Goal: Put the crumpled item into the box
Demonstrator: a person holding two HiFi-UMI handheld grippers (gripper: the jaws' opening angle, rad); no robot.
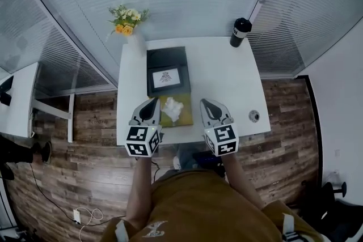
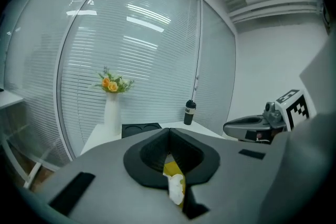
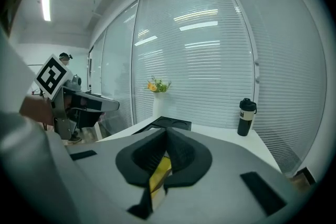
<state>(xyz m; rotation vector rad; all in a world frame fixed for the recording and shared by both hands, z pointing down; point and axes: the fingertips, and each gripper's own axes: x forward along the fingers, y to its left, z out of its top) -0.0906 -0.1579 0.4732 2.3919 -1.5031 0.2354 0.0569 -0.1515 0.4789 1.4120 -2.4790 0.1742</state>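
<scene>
Beyond the box [image 1: 165, 58] stand flowers [image 1: 128, 20] and bottle [image 1: 240, 32].

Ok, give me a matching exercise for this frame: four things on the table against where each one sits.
1. crumpled paper
2. bottle
3. flower vase
4. black box

A. far right corner
B. far left corner
C. table middle, just beyond the yellow-green pad
D. on the yellow-green pad, near edge

Pairs: 1-D, 2-A, 3-B, 4-C

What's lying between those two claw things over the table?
A crumpled white item on a yellow square, between the left gripper and right gripper; the head view shows it.
</scene>
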